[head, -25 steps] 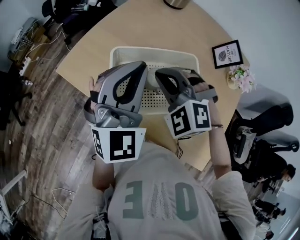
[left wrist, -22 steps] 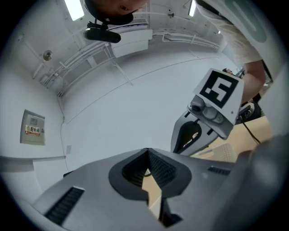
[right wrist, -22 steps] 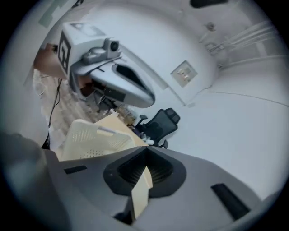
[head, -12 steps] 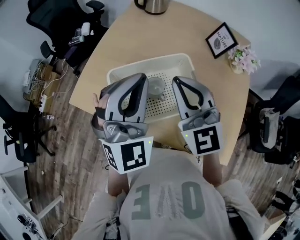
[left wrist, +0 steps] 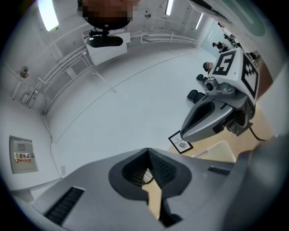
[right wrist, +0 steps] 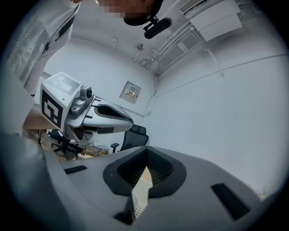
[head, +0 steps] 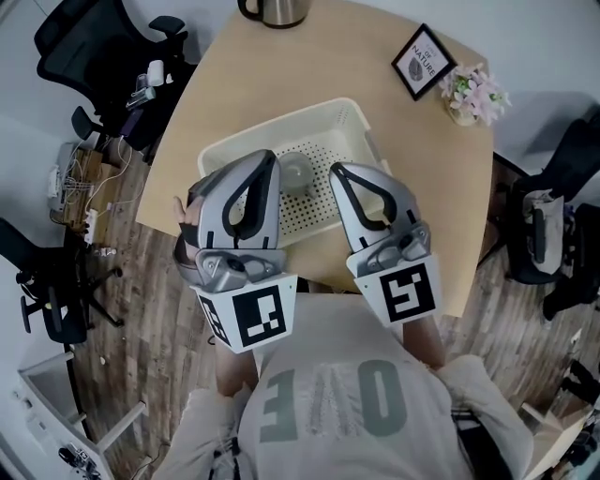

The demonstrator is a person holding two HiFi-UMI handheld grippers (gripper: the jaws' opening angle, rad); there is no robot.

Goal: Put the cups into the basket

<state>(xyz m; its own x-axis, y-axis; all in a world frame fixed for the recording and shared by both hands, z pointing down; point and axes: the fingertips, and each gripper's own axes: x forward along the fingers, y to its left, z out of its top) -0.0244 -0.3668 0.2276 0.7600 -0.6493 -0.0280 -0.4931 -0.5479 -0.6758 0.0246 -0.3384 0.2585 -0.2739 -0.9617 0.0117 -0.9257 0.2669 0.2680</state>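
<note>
Head view, looking steeply down: pale perforated basket [head: 281,126] on a wooden table [head: 225,75], with one small greyish cup [head: 295,174] sitting upright inside it, right between the two gripper noses. No other cup to spot out on the table, though could well be hidden under the grippers. Left gripper [head: 266,159] over the basket's left side, jaws pressed together at the tips and holding nothing, going by the left gripper view. Same deal with the right gripper [head: 339,172]: closed up, empty, over the right half. As for the cup: probably light, rigid and a bit slick, maybe breakable if dropped. Best bet for a pickup would be pinching the wall at the rim, one jaw inside and one outside, keeping it level. Also around: framed picture [head: 424,62], little flower pot [head: 472,94], dark kettle [head: 272,9] at the far edge.
</note>
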